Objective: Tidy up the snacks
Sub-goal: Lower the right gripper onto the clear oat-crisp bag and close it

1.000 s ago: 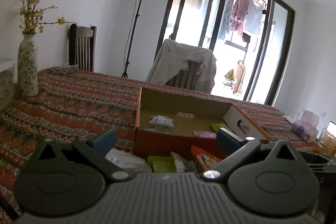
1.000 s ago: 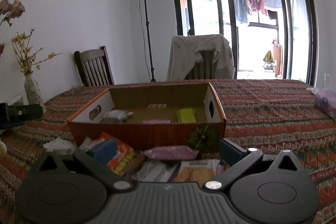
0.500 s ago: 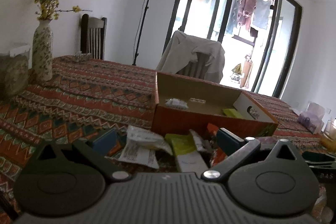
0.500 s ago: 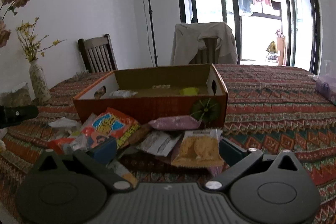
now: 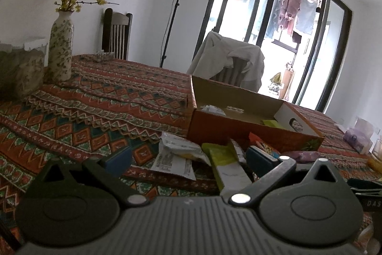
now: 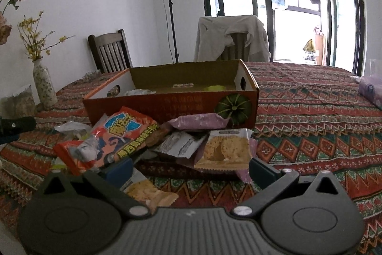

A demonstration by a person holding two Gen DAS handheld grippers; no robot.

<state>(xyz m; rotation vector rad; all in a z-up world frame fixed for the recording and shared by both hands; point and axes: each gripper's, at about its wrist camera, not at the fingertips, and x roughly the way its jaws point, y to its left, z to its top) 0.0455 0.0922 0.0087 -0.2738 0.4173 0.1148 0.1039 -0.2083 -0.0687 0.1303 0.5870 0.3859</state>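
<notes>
Tablecloth (image 6: 310, 111) bare right of box (image 6: 172, 106) | snack pile (image 6: 167, 138) against box front | both jaws spread, empty

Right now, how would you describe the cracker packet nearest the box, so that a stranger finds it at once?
Find the orange cardboard box with a green pumpkin picture on the patterned tablecloth. In the snack pile before it, below the pumpkin, lies the cracker packet. Its front shows round golden crackers, unlike the pink wrapper behind it and the orange cartoon bag to its left.
</notes>
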